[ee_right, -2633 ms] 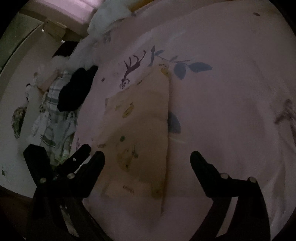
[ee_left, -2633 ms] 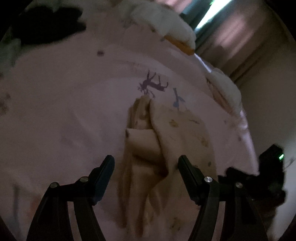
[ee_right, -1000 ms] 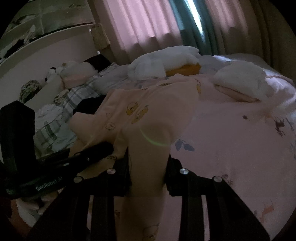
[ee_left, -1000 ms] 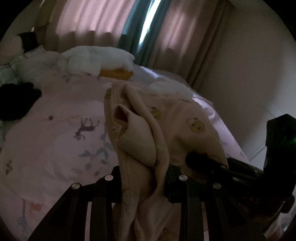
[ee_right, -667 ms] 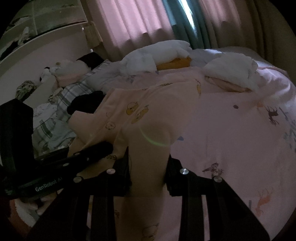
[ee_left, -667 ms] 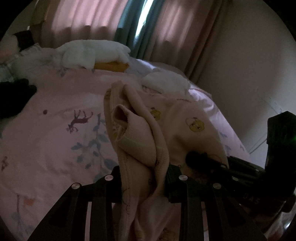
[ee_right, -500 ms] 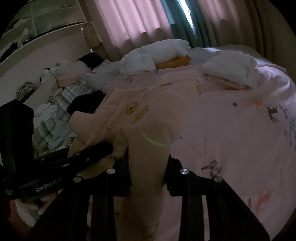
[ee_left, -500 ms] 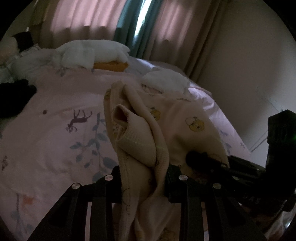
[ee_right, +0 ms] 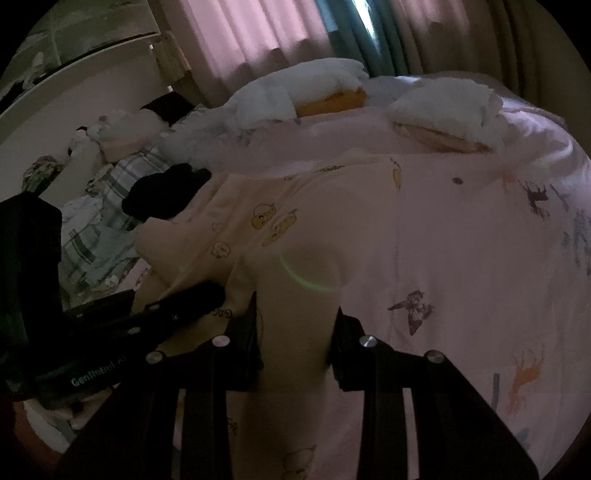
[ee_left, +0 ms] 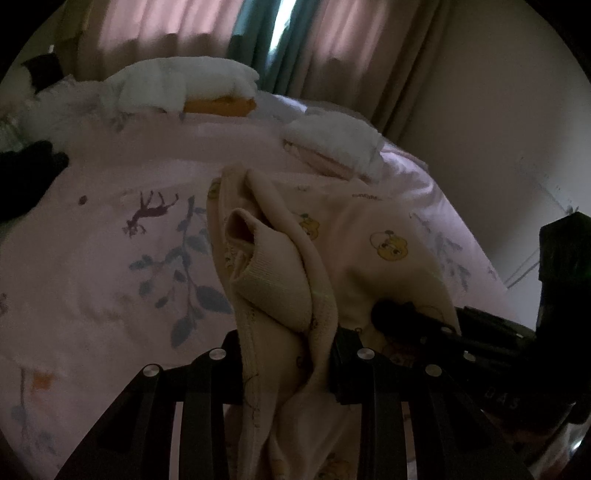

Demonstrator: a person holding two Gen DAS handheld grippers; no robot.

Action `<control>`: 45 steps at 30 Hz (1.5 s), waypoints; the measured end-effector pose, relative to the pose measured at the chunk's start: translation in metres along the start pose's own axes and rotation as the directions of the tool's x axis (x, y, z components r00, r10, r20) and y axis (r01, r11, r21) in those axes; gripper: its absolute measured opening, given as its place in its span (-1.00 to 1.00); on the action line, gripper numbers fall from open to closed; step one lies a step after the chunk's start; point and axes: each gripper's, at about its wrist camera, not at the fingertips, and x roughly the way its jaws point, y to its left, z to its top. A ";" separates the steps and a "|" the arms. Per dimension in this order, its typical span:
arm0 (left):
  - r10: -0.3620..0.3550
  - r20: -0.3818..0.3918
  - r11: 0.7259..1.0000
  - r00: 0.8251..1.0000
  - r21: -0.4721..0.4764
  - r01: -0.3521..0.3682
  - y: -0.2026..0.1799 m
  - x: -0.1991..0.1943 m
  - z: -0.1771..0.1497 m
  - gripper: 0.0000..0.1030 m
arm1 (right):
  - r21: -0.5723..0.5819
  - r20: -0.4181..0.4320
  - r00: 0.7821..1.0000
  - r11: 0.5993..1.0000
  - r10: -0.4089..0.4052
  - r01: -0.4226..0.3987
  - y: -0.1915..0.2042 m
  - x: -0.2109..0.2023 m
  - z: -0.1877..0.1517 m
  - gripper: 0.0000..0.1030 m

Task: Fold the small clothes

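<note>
Left gripper [ee_left: 286, 354] clamped on bunched ribbed edge of garment [ee_left: 369, 258]. Right gripper [ee_right: 295, 343] pinched another part of same garment [ee_right: 295, 229]. Cream cloth with yellow cartoon prints hung between both tools, lifted above pink bedsheet [ee_left: 92, 266]. White pillows [ee_left: 177, 83] lay beyond, near curtains [ee_left: 155, 29].

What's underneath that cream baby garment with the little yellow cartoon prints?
Around the baby garment, the pink printed bedsheet shows, with animal and leaf motifs. Whatever lies directly beneath the cloth is covered, so I cannot tell.
</note>
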 end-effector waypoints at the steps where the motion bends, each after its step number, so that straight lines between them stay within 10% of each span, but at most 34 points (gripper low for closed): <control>1: 0.001 -0.003 1.000 1.000 0.001 -0.001 0.000 0.001 0.000 -0.42 | 0.002 -0.002 1.000 1.000 -0.001 0.001 0.000 0.001 -0.001 -0.37; 45: 0.026 -0.158 0.997 0.987 -0.067 -0.037 0.063 0.099 -0.044 -0.23 | -0.008 -0.230 0.972 0.999 -0.044 0.043 -0.027 0.125 -0.039 -0.20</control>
